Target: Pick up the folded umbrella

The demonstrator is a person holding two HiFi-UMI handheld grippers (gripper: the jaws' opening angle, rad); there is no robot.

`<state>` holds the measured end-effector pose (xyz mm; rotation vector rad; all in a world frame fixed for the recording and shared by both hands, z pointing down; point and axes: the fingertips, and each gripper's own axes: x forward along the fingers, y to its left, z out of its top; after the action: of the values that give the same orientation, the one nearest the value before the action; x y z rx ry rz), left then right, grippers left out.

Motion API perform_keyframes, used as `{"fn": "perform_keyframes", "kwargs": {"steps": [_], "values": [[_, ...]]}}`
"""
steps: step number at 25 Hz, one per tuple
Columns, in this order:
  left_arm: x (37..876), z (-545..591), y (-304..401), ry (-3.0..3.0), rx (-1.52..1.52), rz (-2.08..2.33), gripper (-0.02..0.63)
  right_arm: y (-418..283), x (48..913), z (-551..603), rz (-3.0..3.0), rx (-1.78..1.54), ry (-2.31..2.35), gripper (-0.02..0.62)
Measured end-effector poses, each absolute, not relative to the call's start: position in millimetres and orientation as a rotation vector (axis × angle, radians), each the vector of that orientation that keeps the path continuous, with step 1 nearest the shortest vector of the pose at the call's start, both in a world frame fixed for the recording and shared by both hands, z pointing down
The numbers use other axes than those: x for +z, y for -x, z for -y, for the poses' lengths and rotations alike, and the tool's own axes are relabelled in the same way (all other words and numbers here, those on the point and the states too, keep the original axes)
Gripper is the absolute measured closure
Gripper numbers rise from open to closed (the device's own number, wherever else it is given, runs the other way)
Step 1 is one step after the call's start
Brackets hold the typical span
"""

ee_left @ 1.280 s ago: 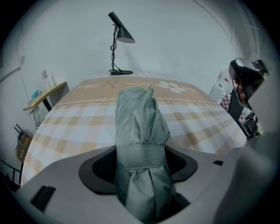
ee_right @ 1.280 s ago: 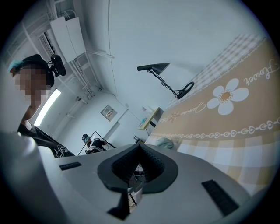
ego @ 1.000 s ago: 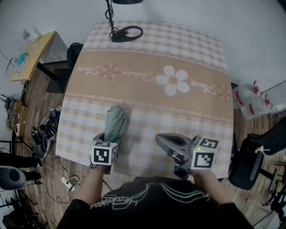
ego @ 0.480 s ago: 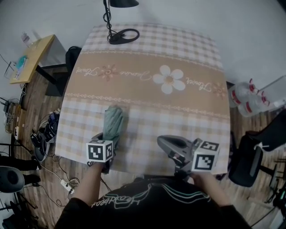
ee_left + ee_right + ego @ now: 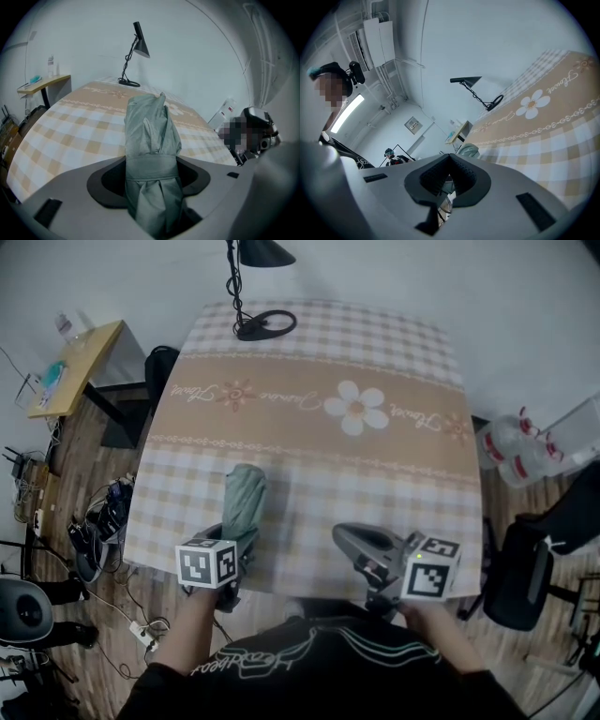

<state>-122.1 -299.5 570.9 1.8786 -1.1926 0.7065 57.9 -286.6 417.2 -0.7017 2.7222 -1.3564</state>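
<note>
The folded grey-green umbrella (image 5: 244, 495) lies lengthwise on the checked tablecloth near the table's (image 5: 394, 479) front left, pointing away from me. My left gripper (image 5: 238, 538) is shut on its near end. In the left gripper view the umbrella (image 5: 151, 123) fills the gap between the dark pads (image 5: 107, 183), which press on its strap band, and its far part slopes down toward the cloth. My right gripper (image 5: 347, 536) hovers over the front right of the table, about level, its jaws shut together with nothing between them (image 5: 449, 162).
A black desk lamp (image 5: 264, 322) stands at the table's far edge. A small wooden side table (image 5: 77, 364) and floor cables (image 5: 101, 512) are at the left. Water bottles (image 5: 517, 448) and a black chair (image 5: 527, 579) are at the right.
My left gripper has risen a little and drawn toward me with the umbrella's near end held in it. The right gripper has shifted slightly sideways.
</note>
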Motion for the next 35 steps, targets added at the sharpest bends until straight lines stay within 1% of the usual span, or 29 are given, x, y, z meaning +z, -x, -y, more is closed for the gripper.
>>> {"fn": "perform_keyframes", "kwargs": {"steps": [5, 13, 18, 25, 35], "values": [[537.6, 286.1, 114.8, -1.96, 0.629, 1.167, 0.333, -50.0, 403.9, 273.8, -2.708, -1.332, 0.699, 0.584], [478.9, 261.0, 105.1, -2.082, 0.414, 1.097, 0.333, -37.1, 383.9, 245.5, -2.731, -1.258, 0.711, 0.584], [439.1, 241.2, 99.0, -2.186, 0.345, 1.042, 0.333, -29.6, 369.0, 222.0, -2.706, -1.244, 0.681, 0.584], [390.6, 214.4, 100.4, -2.29, 0.263, 1.017, 0.333, -20.8, 351.7, 194.1, -2.755, -1.147, 0.698, 0.584], [317.3, 183.2, 109.1, -2.419, 0.045, 0.969, 0.333, -1.4, 312.5, 158.7, -2.807, -0.984, 0.62, 0.584]]}}
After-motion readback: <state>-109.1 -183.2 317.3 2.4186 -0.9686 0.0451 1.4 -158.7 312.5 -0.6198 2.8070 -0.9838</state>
